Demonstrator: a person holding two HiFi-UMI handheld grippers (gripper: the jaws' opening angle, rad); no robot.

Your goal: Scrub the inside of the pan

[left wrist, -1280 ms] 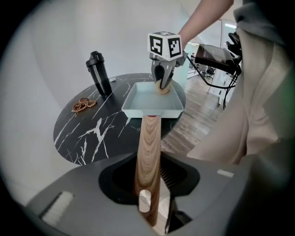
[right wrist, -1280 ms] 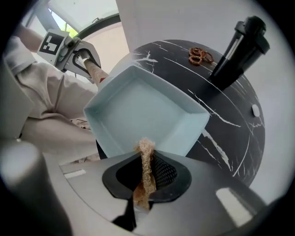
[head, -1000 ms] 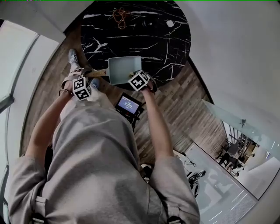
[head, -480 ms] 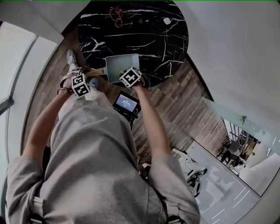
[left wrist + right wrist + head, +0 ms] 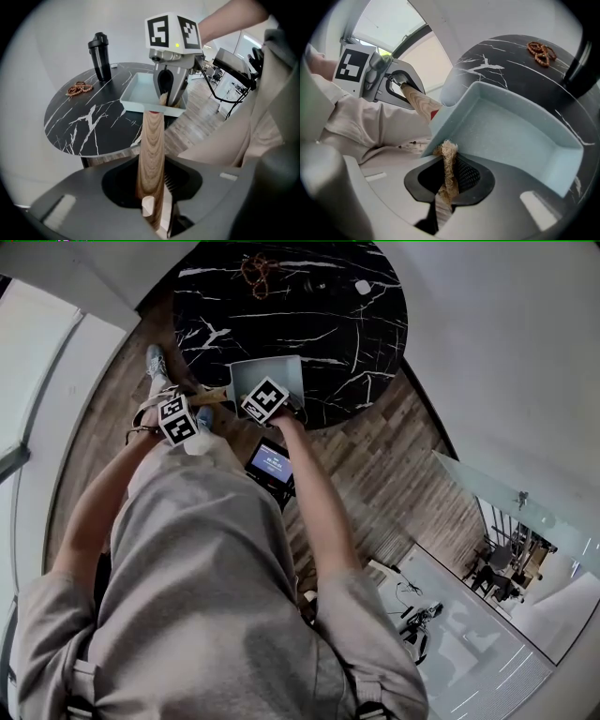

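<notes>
Your pale blue square pan (image 5: 272, 371) sits at the near edge of the black marble table (image 5: 356, 334), with its wooden handle (image 5: 151, 154) jutting past the rim. Your left gripper (image 5: 152, 211) clamps that handle. Your right gripper (image 5: 445, 197) pinches a fibrous scrubber (image 5: 449, 161) at the pan's near rim. Below the table, a small screen (image 5: 269, 462) glows blue, its writing too small to read.

Pale blue square pan (image 5: 511, 136) — matt, faintly grainy. Its wooden handle (image 5: 151, 159) is smooth. Tan fibre scrubber (image 5: 448, 161) looks rough — black white-veined stone tabletop (image 5: 89, 126) shines softly.
</notes>
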